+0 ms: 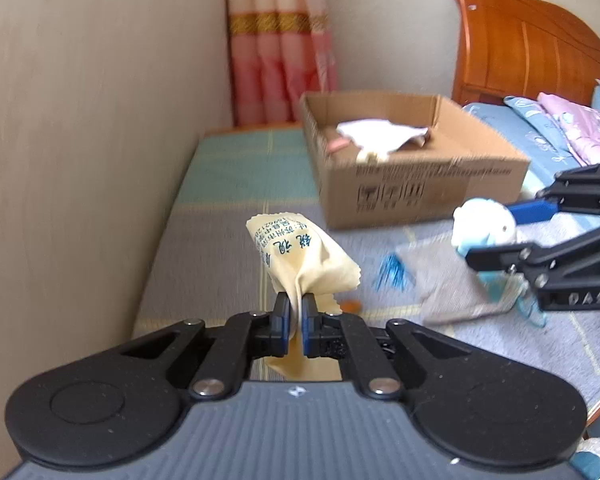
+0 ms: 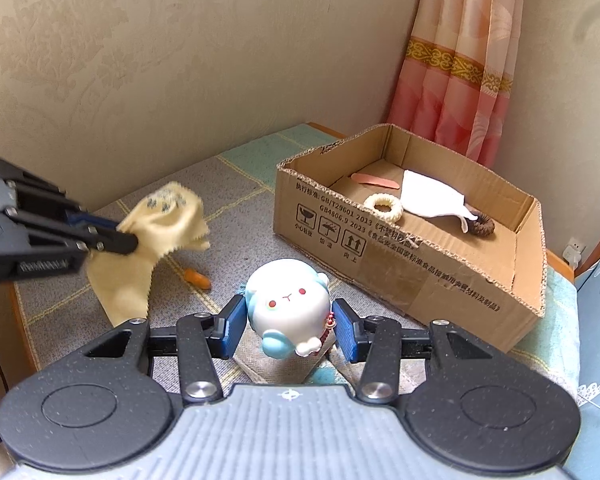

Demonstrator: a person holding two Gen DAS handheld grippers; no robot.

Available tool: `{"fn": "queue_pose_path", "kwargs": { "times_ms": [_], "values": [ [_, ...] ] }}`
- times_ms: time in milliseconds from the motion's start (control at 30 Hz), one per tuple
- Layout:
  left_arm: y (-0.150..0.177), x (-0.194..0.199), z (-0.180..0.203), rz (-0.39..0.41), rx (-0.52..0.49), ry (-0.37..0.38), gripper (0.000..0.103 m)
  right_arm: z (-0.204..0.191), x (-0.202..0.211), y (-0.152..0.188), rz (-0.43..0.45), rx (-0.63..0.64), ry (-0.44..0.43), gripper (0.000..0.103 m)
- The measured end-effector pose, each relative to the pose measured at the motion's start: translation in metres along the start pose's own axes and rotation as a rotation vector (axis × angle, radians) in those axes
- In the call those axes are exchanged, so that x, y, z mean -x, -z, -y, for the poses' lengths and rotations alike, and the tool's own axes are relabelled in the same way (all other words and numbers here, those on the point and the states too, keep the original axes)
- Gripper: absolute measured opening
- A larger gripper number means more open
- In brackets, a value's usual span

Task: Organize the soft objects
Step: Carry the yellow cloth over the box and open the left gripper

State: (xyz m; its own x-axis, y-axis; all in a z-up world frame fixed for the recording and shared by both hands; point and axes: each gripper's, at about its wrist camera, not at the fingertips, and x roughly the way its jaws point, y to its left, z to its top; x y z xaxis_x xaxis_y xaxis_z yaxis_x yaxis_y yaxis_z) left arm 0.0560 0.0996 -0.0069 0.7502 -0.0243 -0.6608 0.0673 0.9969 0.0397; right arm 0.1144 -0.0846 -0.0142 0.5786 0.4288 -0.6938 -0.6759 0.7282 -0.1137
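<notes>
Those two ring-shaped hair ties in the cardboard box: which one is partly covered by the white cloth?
The dark brown ring, at the box's right end; the white cloth drapes over its edge. The cream ring lies uncovered beside the cloth.

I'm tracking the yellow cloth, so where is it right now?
The yellow cloth hangs pinched in the left gripper, lifted above the bed mat, left of the cardboard box and the white plush toy.
</notes>
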Motion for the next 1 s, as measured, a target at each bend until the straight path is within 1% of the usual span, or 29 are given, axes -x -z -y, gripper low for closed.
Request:
{"fn": "queue_pose_path", "kwargs": {
  "times_ms": [167,300,400,500,567,700,767,833,900,933,967,1000],
  "values": [
    [-0.033,0.012,0.006,0.07,-0.057,0.027,0.004,0.006,0.009,-0.004,0.016,0.005,0.019,0.052],
    [-0.065,0.012,0.018,0.119,-0.106,0.067,0.004,0.016,0.016,-0.007,0.033,-0.006,0.038,0.052],
    [-0.092,0.002,0.032,0.153,-0.146,0.098,0.004,0.024,0.022,-0.008,0.046,-0.014,0.06,0.052],
    [-0.12,-0.011,0.055,0.199,-0.2,0.111,0.004,0.034,0.03,-0.008,0.06,-0.029,0.089,0.052],
    [-0.139,-0.024,0.07,0.218,-0.223,0.138,0.004,0.04,0.034,-0.007,0.069,-0.042,0.107,0.052],
    [-0.167,-0.051,0.105,0.215,-0.258,0.179,0.004,0.05,0.043,-0.003,0.072,-0.071,0.137,0.052],
    [-0.174,-0.067,0.121,0.196,-0.271,0.19,0.004,0.055,0.047,0.0,0.071,-0.081,0.152,0.052],
    [-0.174,-0.084,0.135,0.164,-0.28,0.204,0.004,0.058,0.05,0.002,0.069,-0.085,0.168,0.052],
    [-0.17,-0.098,0.146,0.126,-0.285,0.216,0.012,0.061,0.052,0.003,0.067,-0.09,0.181,0.052],
    [-0.165,-0.105,0.15,0.097,-0.285,0.236,0.023,0.062,0.053,0.004,0.066,-0.092,0.185,0.052],
    [-0.162,-0.11,0.152,0.076,-0.279,0.247,0.041,0.064,0.053,0.004,0.065,-0.094,0.19,0.052],
    [-0.157,-0.112,0.152,0.069,-0.271,0.244,0.051,0.066,0.053,0.005,0.063,-0.096,0.195,0.052]
  ]
}}
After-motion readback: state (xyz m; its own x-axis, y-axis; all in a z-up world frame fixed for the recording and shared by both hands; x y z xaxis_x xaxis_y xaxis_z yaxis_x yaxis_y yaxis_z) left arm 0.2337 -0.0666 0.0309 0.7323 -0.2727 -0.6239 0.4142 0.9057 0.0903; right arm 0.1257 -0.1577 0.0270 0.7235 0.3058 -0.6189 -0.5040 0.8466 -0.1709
